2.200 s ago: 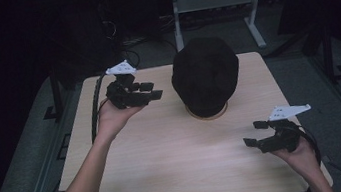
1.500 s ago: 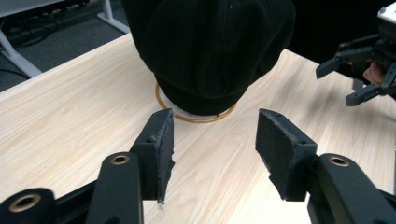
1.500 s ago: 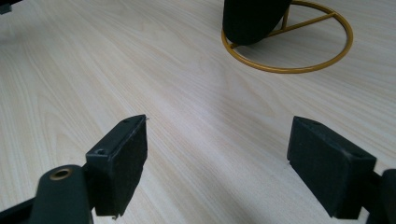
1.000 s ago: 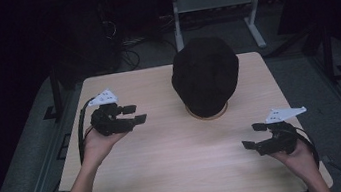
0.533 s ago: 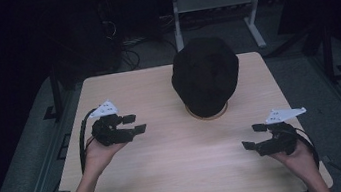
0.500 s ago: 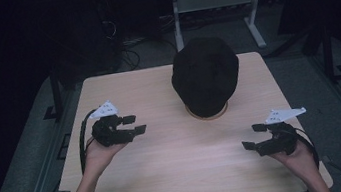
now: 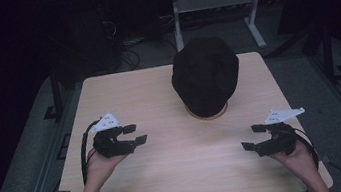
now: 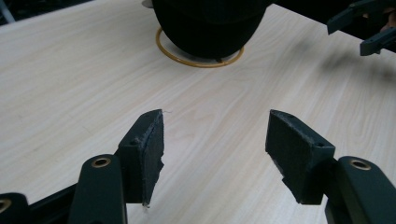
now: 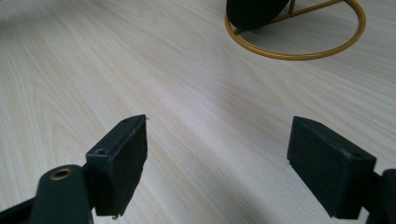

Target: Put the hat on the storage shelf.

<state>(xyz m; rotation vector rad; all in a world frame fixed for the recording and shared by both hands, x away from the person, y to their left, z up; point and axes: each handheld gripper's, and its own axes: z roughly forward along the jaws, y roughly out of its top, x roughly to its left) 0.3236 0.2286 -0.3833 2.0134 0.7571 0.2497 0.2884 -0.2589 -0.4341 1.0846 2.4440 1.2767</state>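
Left gripper (image 7: 132, 134), lower left of the high view: jaws wide apart, holding nothing. Right gripper (image 7: 253, 137), lower right: jaws wide, empty. Beyond them, upper centre, a black cap (image 7: 205, 75) sits on a gold wire stand (image 9: 299, 46) on the table (image 7: 177, 160). Judgement: the cap is seated; no grasp is under way.
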